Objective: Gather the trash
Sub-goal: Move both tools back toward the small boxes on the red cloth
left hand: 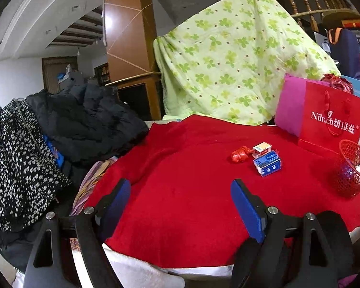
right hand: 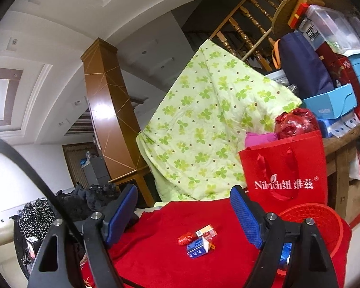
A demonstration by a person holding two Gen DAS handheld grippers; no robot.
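Note:
Three pieces of trash lie together on the red cloth (left hand: pixel 180 192): a crumpled red wrapper (left hand: pixel 239 154), a small white and orange box (left hand: pixel 262 148) and a blue box (left hand: pixel 267 163). They also show in the right wrist view: the wrapper (right hand: pixel 186 238), the orange box (right hand: pixel 206 231) and the blue box (right hand: pixel 197 247). A red mesh basket (left hand: pixel 352 168) stands at the cloth's right edge, and appears in the right wrist view (right hand: pixel 324 225) behind the right finger. My left gripper (left hand: pixel 181 192) is open and empty, short of the trash. My right gripper (right hand: pixel 183 199) is open and empty above the trash.
A red paper gift bag (left hand: pixel 333 122) (right hand: pixel 288 175) stands behind the basket. A green clover quilt (left hand: pixel 228 67) hangs behind the table. Dark coats (left hand: pixel 84 120) and a spotted garment (left hand: pixel 14 163) are piled on the left. Boxes (right hand: pixel 331 103) are stacked on a shelf at right.

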